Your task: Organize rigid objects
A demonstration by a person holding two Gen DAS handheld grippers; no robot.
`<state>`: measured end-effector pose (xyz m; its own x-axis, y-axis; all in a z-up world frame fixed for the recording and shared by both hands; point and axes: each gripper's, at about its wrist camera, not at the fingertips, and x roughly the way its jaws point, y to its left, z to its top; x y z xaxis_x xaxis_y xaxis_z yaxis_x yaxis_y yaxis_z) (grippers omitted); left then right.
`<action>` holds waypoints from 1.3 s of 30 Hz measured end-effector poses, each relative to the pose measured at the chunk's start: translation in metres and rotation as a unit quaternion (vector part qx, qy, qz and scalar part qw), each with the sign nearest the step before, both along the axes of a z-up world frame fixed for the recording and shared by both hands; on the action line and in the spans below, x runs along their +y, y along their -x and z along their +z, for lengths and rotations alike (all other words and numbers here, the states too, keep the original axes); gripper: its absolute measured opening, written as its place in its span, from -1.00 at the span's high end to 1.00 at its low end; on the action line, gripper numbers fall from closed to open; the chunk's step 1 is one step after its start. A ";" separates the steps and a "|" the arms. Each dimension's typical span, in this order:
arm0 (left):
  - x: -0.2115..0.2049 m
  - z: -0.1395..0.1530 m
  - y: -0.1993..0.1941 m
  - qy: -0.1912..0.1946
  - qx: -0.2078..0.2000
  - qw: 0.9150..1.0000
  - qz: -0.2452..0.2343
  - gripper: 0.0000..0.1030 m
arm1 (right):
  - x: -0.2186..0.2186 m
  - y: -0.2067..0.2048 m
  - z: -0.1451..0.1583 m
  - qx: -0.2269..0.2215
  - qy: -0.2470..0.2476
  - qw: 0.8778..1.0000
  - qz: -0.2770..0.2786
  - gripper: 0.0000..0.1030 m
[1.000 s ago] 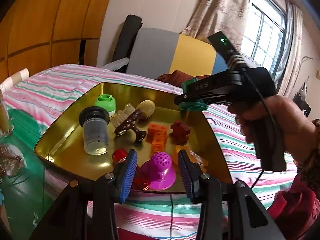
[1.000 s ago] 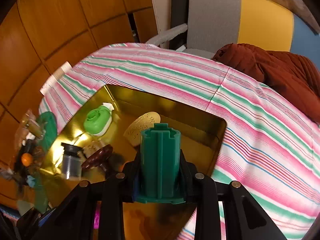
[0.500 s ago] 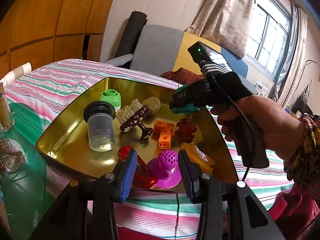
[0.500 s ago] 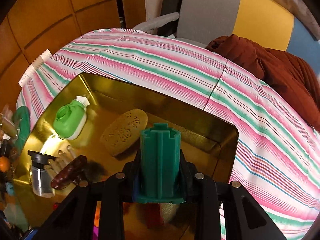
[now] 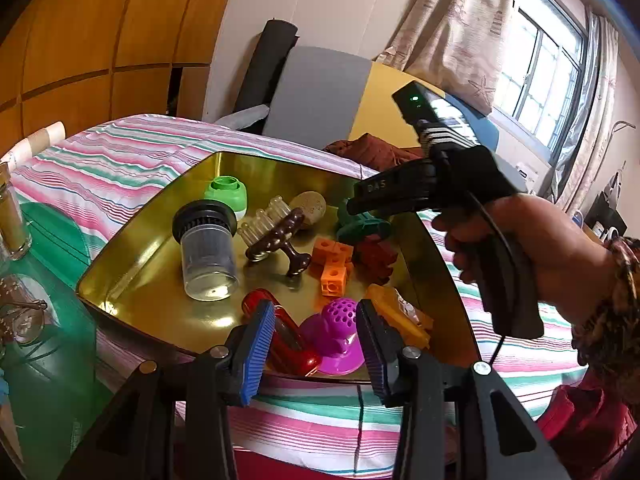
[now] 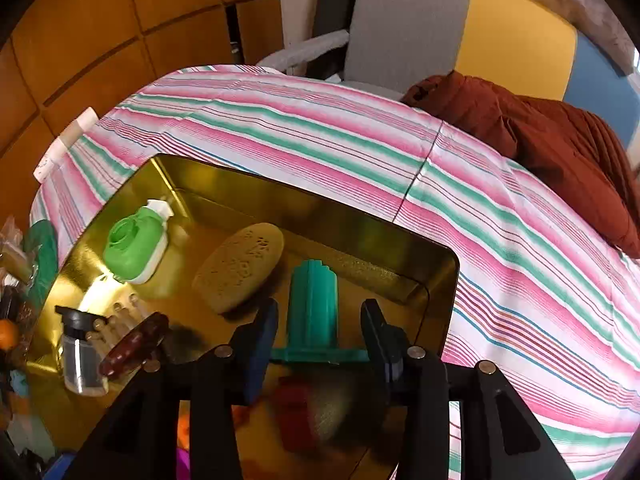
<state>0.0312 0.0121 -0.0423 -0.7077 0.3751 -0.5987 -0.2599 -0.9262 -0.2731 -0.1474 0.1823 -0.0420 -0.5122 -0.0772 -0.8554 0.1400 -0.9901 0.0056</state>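
Right wrist camera looks down on a gold metal tray [image 6: 224, 188] resting on a pink, white and green striped cloth [image 6: 320, 136], where the right tongs [image 6: 320, 332] have just been opening: a teal ribbed plastic piece [image 6: 314, 304] stands between the two pads with a gap showing on either side, its flat flange toward the camera, at the tray's far right corner. Just left of it lies a tan oval stone-like block [image 6: 238, 266], and further left a green-and-white plastic cap [image 6: 136, 248]. A clear jar with a black lid [image 6: 80, 352] and a brown-handled brush [image 6: 134, 344] sit along the tray's left side. Left wrist camera shows the left tongs [image 5: 316, 344] apart and holding nothing, poised over the tray's near edge above a purple perforated suction toy [image 5: 338, 332] and a red object [image 5: 288, 336]. Orange linked cubes [image 5: 332, 264], a dark red block [image 5: 376, 254] and a yellow-orange piece [image 5: 400, 316] lie toward the tray's right side. A person's right hand [image 5: 532, 248] grips the black handle of the other tool. A rust-brown garment [image 6: 540, 140] lies on the cloth at its far right.
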 end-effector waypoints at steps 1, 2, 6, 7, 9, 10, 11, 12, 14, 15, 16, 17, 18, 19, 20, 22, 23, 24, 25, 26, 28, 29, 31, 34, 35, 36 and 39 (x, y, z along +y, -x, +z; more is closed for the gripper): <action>0.000 0.001 0.001 0.002 -0.001 1.000 0.001 0.17 | -0.001 -0.002 0.002 0.002 0.000 1.000 0.002 0.04; -0.001 0.001 0.001 0.005 -0.003 1.000 0.001 0.17 | -0.003 -0.006 0.004 0.005 0.000 1.000 0.004 -0.01; -0.003 0.005 0.003 0.016 -0.009 1.000 0.001 0.17 | -0.008 -0.021 0.014 0.020 0.011 1.000 0.006 -0.33; -0.005 0.007 0.004 0.020 -0.012 1.000 0.006 0.17 | -0.010 -0.025 0.017 0.021 0.013 1.000 0.008 -0.44; -0.008 0.009 0.005 0.029 -0.014 0.999 0.021 0.17 | -0.014 -0.033 0.020 0.023 0.015 1.000 0.012 -0.61; -0.010 0.011 0.006 0.031 -0.016 0.999 0.030 0.17 | -0.017 -0.037 0.022 0.024 0.015 0.999 0.015 -0.68; -0.013 0.012 0.008 0.034 -0.018 0.998 0.043 0.17 | -0.019 -0.042 0.025 0.026 0.017 0.999 0.017 -0.72; -0.015 0.013 0.009 0.038 -0.019 0.998 0.051 0.17 | -0.021 -0.047 0.027 0.029 0.019 0.999 0.017 -0.81; -0.020 0.016 0.011 0.047 -0.026 0.996 0.067 0.17 | -0.024 -0.056 0.031 0.034 0.023 0.999 0.015 -0.94; -0.022 0.017 0.013 0.055 -0.030 0.995 0.075 0.17 | -0.026 -0.061 0.032 0.035 0.027 0.999 0.013 -0.99; -0.023 0.017 0.014 0.059 -0.032 0.995 0.079 0.17 | -0.027 -0.065 0.033 0.036 0.029 0.999 0.012 -0.99; -0.025 0.018 0.015 0.064 -0.033 0.994 0.084 0.17 | -0.029 -0.069 0.034 0.036 0.031 0.999 0.008 -0.99; -0.027 0.018 0.015 0.066 -0.032 0.993 0.089 0.17 | -0.030 -0.074 0.034 0.037 0.030 0.999 0.003 -0.99; -0.030 0.019 0.014 0.069 -0.032 0.993 0.096 0.17 | -0.031 -0.077 0.034 0.037 0.028 0.999 -0.002 -0.99; -0.032 0.021 0.014 0.071 -0.032 0.992 0.103 0.17 | -0.032 -0.082 0.035 0.038 0.026 0.999 -0.009 -0.99; -0.035 0.023 0.015 0.076 -0.032 0.990 0.114 0.17 | -0.034 -0.091 0.037 0.043 0.027 0.999 -0.020 -0.99; -0.036 0.025 0.015 0.080 -0.030 0.989 0.120 0.17 | -0.035 -0.095 0.038 0.045 0.027 0.998 -0.025 -0.99; -0.037 0.027 0.014 0.084 -0.027 0.988 0.124 0.17 | -0.035 -0.099 0.039 0.047 0.024 0.998 -0.030 -0.99; -0.037 0.030 0.014 0.092 -0.025 0.987 0.129 0.17 | -0.036 -0.102 0.040 0.049 0.017 0.998 -0.037 -0.99; -0.037 0.031 0.014 0.097 -0.026 0.986 0.132 0.17 | -0.037 -0.106 0.040 0.050 0.010 0.998 -0.044 -0.99; -0.039 0.033 0.014 0.096 -0.040 0.986 0.132 0.17 | -0.036 -0.111 0.042 0.054 0.006 0.997 -0.054 -0.99; -0.040 0.032 0.016 0.091 -0.050 0.986 0.128 0.17 | -0.035 -0.116 0.043 0.060 0.009 0.996 -0.062 -0.99; -0.041 0.030 0.020 0.077 -0.076 0.987 0.120 0.17 | -0.033 -0.123 0.044 0.068 0.016 0.995 -0.073 -0.99; -0.044 0.025 0.022 0.068 -0.106 0.983 0.132 0.18 | -0.029 -0.132 0.045 0.074 0.023 0.992 -0.101 -0.99; -0.045 0.024 0.022 0.070 -0.109 0.981 0.143 0.18 | -0.029 -0.135 0.045 0.076 0.023 0.991 -0.108 -0.99; -0.046 0.024 0.021 0.071 -0.111 0.980 0.150 0.18 | -0.029 -0.138 0.045 0.077 0.024 0.990 -0.112 -0.99; -0.050 0.024 0.022 0.071 -0.126 0.976 0.160 0.18 | -0.031 -0.143 0.045 0.080 0.018 0.990 -0.115 -0.99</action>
